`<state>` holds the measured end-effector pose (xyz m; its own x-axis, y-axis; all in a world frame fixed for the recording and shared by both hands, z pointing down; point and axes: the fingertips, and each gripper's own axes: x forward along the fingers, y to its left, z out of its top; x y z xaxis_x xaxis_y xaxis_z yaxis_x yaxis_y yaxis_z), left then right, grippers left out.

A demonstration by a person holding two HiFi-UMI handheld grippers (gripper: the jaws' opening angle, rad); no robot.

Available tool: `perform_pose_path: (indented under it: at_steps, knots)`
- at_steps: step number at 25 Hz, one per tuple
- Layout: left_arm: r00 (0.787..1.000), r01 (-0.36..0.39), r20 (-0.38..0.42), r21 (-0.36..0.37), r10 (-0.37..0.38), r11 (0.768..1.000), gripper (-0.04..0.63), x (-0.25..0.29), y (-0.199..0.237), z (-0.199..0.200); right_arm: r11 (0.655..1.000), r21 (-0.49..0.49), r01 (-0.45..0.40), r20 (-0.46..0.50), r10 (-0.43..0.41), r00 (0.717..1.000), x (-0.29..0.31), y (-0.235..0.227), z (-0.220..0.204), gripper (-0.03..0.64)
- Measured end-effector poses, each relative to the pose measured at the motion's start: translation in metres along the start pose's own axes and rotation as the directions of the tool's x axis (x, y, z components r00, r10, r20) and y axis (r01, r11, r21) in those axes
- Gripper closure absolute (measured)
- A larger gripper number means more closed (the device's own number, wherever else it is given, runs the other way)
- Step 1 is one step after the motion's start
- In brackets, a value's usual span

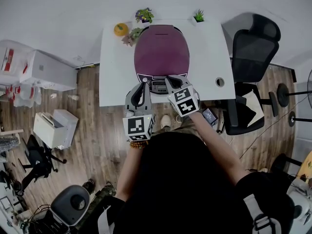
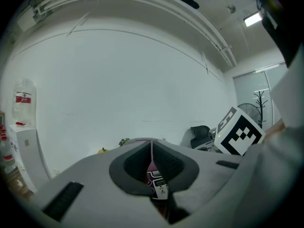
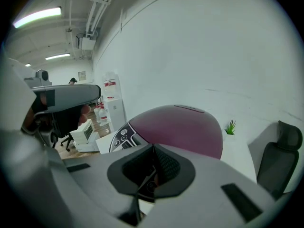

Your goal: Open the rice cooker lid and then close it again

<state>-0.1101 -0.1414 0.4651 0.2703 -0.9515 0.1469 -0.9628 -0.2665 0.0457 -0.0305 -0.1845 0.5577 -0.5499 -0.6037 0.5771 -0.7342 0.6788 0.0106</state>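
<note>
- The rice cooker is sitting mid-counter, with its purple lid lying shut.
- The left claw is hovering just before the cooker's front, its jaws resting together on nothing.
- The right claw is pointing down at the cooker's control panel, jaws pressing together, empty.
- A black chair is standing beside the counter.

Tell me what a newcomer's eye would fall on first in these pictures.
The big purple rice cooker, lid down, dominates the middle of the white table. Close to its front panel are the left gripper and the right gripper, both with fingers closed and empty, each carrying a black-and-white marker cube. A black office chair stands to the table's right.
</note>
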Motion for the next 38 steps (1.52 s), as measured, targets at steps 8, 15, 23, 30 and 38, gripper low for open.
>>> perform_pose_path:
  at_steps: [8, 15, 23, 30, 38]
  knots:
    - [1.0, 0.007, -0.007, -0.002, -0.007, 1.0, 0.562, 0.003, 0.0, -0.002, 1.0, 0.023, 0.015, 0.012, -0.016, 1.0, 0.0, -0.001, 0.001, 0.589]
    - [1.0, 0.016, -0.012, -0.001, -0.016, 1.0, 0.561, 0.004, -0.003, -0.004, 0.997, 0.072, -0.032, -0.031, 0.035, 0.999, 0.002, -0.002, -0.001, 0.589]
    - [1.0, 0.024, -0.012, 0.003, -0.024, 1.0, 0.561, 0.005, -0.006, -0.005, 0.972, 0.198, -0.13, -0.088, 0.15, 0.985, 0.002, 0.002, -0.007, 0.589]
    - [1.0, 0.018, -0.013, -0.002, -0.018, 1.0, 0.562, 0.005, -0.002, -0.005, 0.98, 0.172, -0.104, -0.08, 0.119, 0.99, 0.003, 0.004, -0.008, 0.589]
    - [1.0, 0.028, 0.0, 0.004, -0.028, 1.0, 0.562, 0.009, -0.006, -0.001, 0.985, 0.139, -0.099, -0.073, 0.11, 0.991, 0.006, 0.002, -0.005, 0.589]
